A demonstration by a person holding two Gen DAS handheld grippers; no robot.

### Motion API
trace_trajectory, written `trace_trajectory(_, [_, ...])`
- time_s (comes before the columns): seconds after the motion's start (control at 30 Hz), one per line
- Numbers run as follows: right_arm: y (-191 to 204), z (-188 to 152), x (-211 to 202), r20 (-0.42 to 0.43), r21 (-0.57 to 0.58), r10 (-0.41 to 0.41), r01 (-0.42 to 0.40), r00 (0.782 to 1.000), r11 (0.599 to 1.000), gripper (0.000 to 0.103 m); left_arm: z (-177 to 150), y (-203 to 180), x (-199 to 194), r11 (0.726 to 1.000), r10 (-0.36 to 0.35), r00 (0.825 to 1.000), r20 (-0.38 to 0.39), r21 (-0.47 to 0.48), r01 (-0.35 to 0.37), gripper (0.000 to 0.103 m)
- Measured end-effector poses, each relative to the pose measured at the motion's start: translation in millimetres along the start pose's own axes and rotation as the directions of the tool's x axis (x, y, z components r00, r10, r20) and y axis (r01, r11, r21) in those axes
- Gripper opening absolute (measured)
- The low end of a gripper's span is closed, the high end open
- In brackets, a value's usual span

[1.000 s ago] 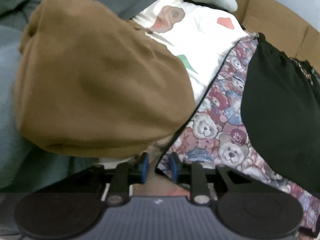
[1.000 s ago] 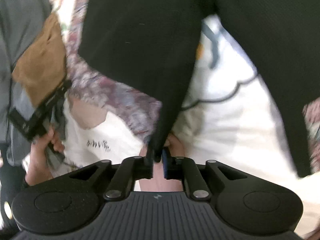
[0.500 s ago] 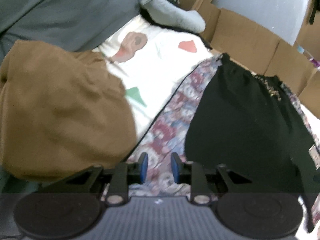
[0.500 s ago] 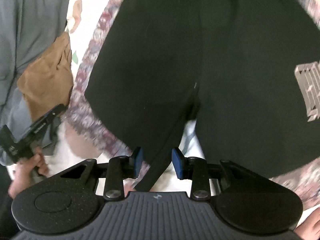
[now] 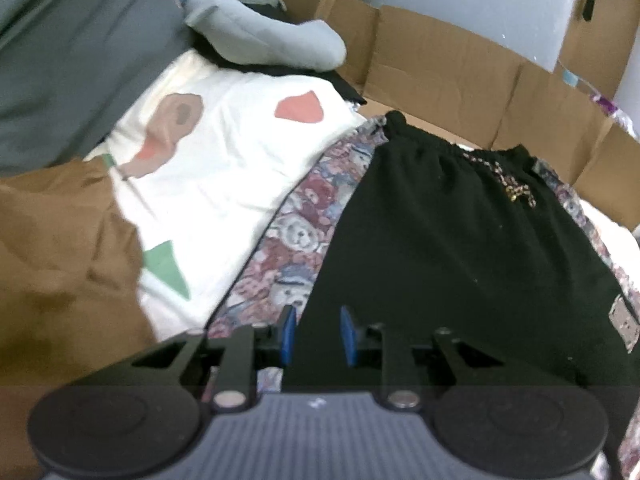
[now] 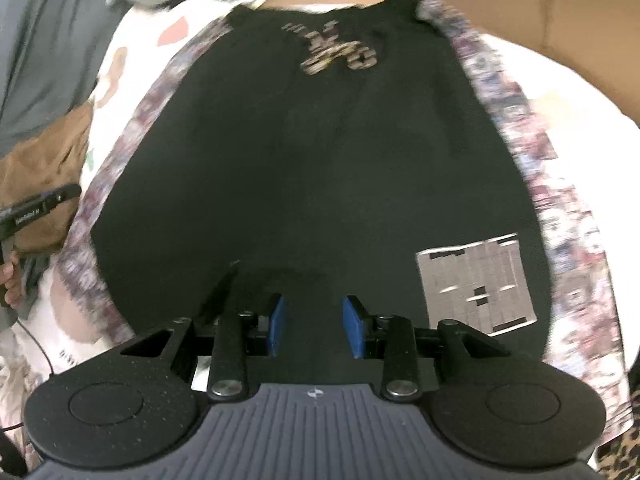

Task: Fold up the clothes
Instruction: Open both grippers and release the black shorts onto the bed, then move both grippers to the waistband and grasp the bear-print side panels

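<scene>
Both grippers were seen empty. The left gripper (image 5: 316, 334) was held with its jaws apart, nothing pinched, and the right gripper (image 6: 316, 330) likewise, a bit wider. Just past them, toward 12 o'clock, the black shorts (image 6: 312, 152) were laid flat on the teddy-bear blanket (image 5: 304, 236). A brown garment (image 5: 60, 264) was bunched at 9 o'clock, with cardboard boxes (image 5: 440, 68) farthest back.
</scene>
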State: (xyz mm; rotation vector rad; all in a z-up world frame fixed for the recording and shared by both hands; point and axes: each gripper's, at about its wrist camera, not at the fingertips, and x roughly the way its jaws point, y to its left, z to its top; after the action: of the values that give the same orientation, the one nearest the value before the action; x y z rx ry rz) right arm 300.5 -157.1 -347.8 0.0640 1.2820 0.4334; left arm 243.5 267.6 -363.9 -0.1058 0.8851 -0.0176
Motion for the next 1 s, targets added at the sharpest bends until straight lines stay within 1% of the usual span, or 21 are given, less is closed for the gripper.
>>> trace_trajectory(0.07, [-16.3,-1.6,-4.8,0.042,0.009,-0.013,0.013,0.999,1.000,0.034,1.4,-1.2,7.3,1.000,0.006,1.000,0.006,0.009,-0.006,0.021])
trace_trajectory(0.1, [-22.4,-3.1,-6.9,0.065,0.009,-0.019,0.019,0.998,1.000,0.034,2.3,-2.1,10.9,1.000,0.013,1.000,0.014,0.022,-0.013,0.021])
trace_trajectory(0.17, [-31.6,-5.6,-9.8,0.114,0.001,-0.050,0.051,0.992,0.999,0.034,3.0,-1.4,18.4,0.999,0.017,1.000,0.003,0.041,-0.017,0.020])
trace_trajectory(0.23, [-41.2,-9.7,-10.8,0.153,0.022,-0.084,0.081,0.985,0.996,0.034,4.4,0.8,25.8,0.999,0.023,1.000,-0.010,0.049,-0.023,0.020])
trace_trajectory(0.33, [-56.2,-19.5,-9.9,0.196,0.047,-0.110,0.103,0.974,0.994,0.034,4.6,5.3,36.7,0.997,0.048,0.999,-0.024,0.058,-0.047,0.020])
trace_trajectory(0.43, [-71.4,-28.9,-4.7,0.207,0.056,-0.136,0.127,0.969,0.990,0.035,0.4,15.7,51.5,0.994,0.098,0.992,-0.073,0.050,-0.095,0.020])
trace_trajectory(0.47, [-76.5,-32.0,-2.7,0.208,0.058,-0.144,0.134,0.967,0.989,0.035,-0.8,19.1,54.7,0.993,0.111,0.990,-0.082,0.048,-0.108,0.018])
trace_trajectory(0.5, [-81.6,-35.1,-0.7,0.210,0.060,-0.152,0.142,0.966,0.988,0.035,-1.6,21.9,55.4,0.992,0.121,0.989,-0.080,0.051,-0.117,0.016])
trace_trajectory(0.53, [-86.9,-38.2,1.0,0.214,0.061,-0.162,0.152,0.963,0.986,0.035,-1.2,22.4,55.7,0.989,0.142,0.987,-0.080,0.059,-0.137,0.009])
trace_trajectory(0.6, [-97.9,-43.1,2.5,0.229,0.065,-0.184,0.174,0.956,0.983,0.036,0.0,23.2,56.0,0.982,0.182,0.980,-0.082,0.074,-0.176,0.003])
trace_trajectory(0.73, [-122.8,-51.1,10.0,0.242,0.103,-0.231,0.212,0.942,0.972,0.038,7.4,18.9,55.3,0.973,0.221,0.971,-0.088,0.087,-0.213,0.003])
trace_trajectory(0.8, [-135.1,-56.6,17.2,0.243,0.128,-0.267,0.242,0.932,0.962,0.038,13.7,13.0,51.2,0.975,0.208,0.975,-0.078,0.092,-0.200,0.005])
trace_trajectory(0.87, [-145.0,-66.4,24.1,0.266,0.135,-0.266,0.238,0.926,0.962,0.037,21.2,7.3,46.4,0.981,0.180,0.981,-0.066,0.090,-0.174,0.006])
trace_trajectory(0.97, [-147.7,-75.2,26.4,0.289,0.106,-0.274,0.254,0.917,0.961,0.037,35.3,-4.0,44.0,0.987,0.125,0.991,-0.039,0.106,-0.121,0.011])
trace_trajectory(1.0, [-147.3,-76.1,26.0,0.293,0.099,-0.279,0.261,0.915,0.960,0.037,40.3,-7.9,45.2,0.989,0.105,0.994,-0.033,0.112,-0.100,0.011])
